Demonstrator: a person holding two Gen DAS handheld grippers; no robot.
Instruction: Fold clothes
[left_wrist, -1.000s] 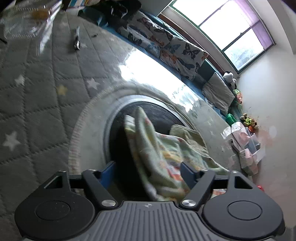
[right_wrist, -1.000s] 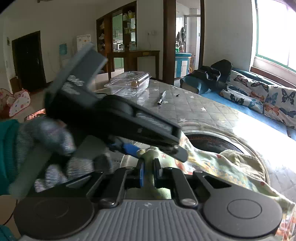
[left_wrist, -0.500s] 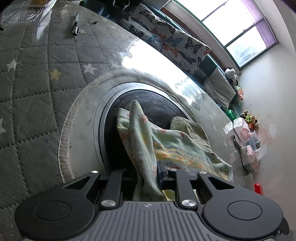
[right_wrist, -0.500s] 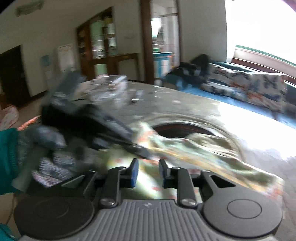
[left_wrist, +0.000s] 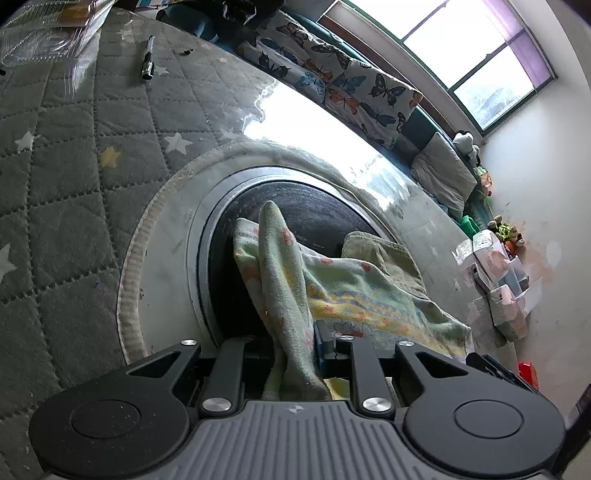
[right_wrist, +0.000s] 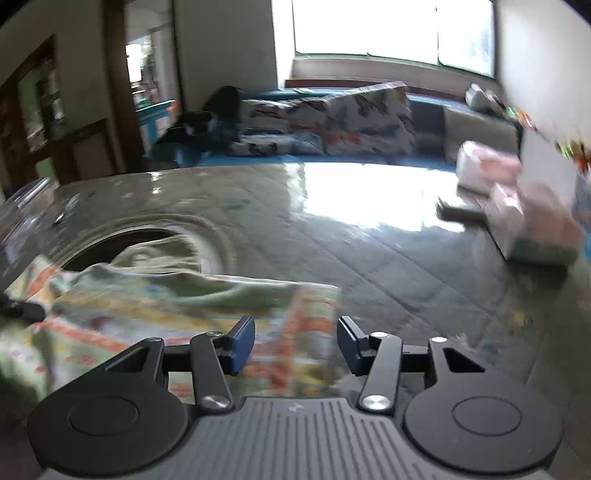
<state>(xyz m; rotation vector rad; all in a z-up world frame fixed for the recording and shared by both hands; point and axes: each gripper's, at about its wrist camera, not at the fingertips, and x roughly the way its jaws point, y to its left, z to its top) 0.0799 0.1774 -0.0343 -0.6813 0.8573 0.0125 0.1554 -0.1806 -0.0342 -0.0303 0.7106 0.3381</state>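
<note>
The pale green patterned cloth garment (left_wrist: 354, 291) sprawls ahead of both tongs on the grey quilted star-print table cover (left_wrist: 74, 177). The left gripper (left_wrist: 293, 347) pinches a bunched fold tight; the right gripper (right_wrist: 295, 341) hovers over the hem, jaws opening, nothing gripped. I'd say it's mid-regrip: next, seize that far corner. No readable writing.

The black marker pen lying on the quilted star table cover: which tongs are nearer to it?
Left. The left tongs face the pen across the cover; the right tongs sit farther, by the cloth's far corner.
</note>
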